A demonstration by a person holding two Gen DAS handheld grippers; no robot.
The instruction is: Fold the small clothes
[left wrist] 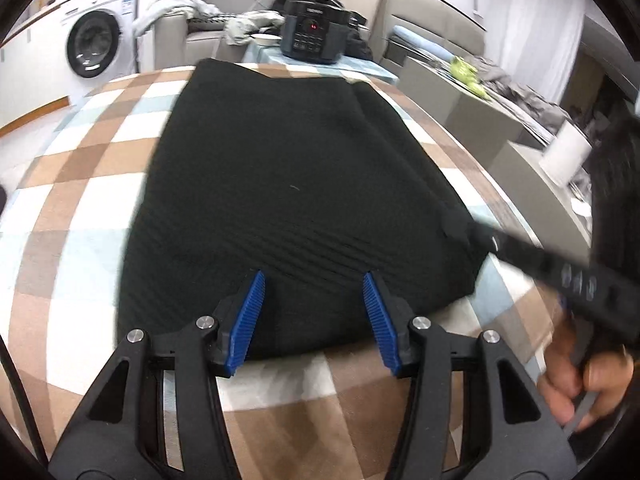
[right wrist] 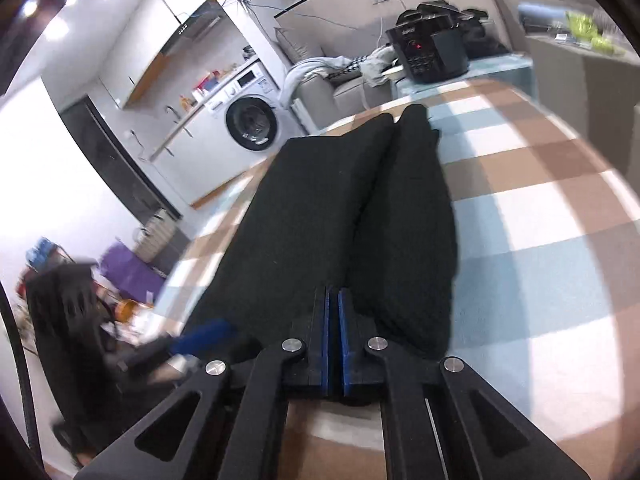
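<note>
A black garment (left wrist: 288,184) lies flat on the checked tablecloth (left wrist: 80,208), its long side running away from me. My left gripper (left wrist: 314,276) hangs open over the garment's near edge, its blue pads (left wrist: 254,312) apart with nothing pressed between them. My right gripper (left wrist: 456,226) reaches in from the right, held by a hand (left wrist: 580,380), with its tip at the garment's right edge, where the cloth bunches up. In the right wrist view the right gripper (right wrist: 333,296) is shut in the crease beside a folded-over strip of the black garment (right wrist: 404,232). The left gripper (right wrist: 200,338) shows there as a blur.
A black cooker (left wrist: 312,36) stands on a second table beyond the far end. A washing machine (left wrist: 94,40) is at the back left, a sofa with clothes (left wrist: 188,12) behind. A white roll (left wrist: 566,156) and a cluttered counter lie to the right.
</note>
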